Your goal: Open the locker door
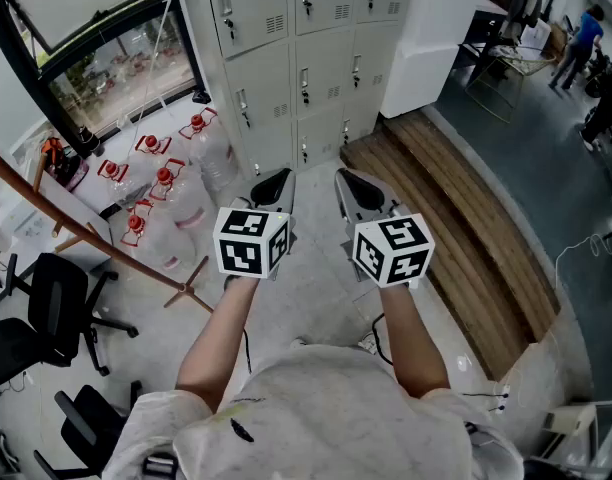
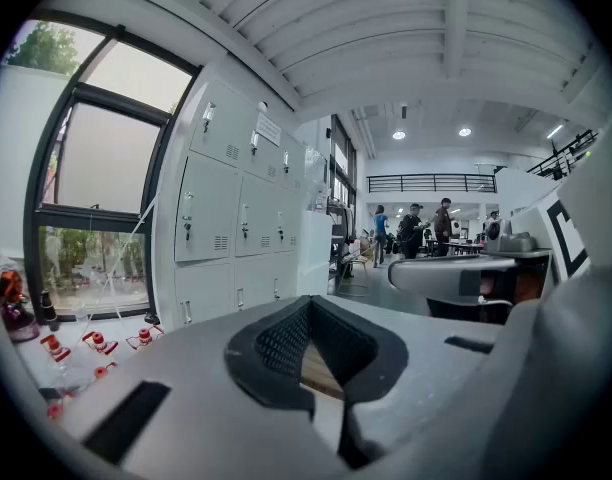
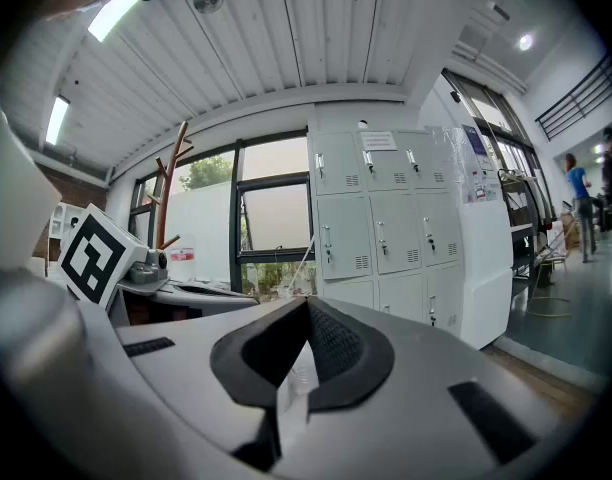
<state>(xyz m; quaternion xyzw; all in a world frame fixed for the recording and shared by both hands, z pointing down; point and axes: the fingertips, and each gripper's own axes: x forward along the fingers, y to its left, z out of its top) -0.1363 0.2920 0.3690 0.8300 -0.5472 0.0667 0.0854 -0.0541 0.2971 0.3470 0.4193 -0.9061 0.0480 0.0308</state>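
Two grippers side by side in head view: left gripper (image 1: 276,182) and right gripper (image 1: 353,184), over the floor (image 1: 316,288), aimed at the lockers (image 1: 308,63); lockers well apart, every door closed.
Left gripper view: jaws together, empty; lockers at left.
Right gripper view: jaws together, empty; lockers ahead.

Workshop hall, grey lockers (image 1: 321,63), office chairs (image 1: 48,320)

The right gripper (image 3: 306,316), its 2 fingers (image 3: 338,353) together and empty, faces grey lockers (image 3: 376,218).
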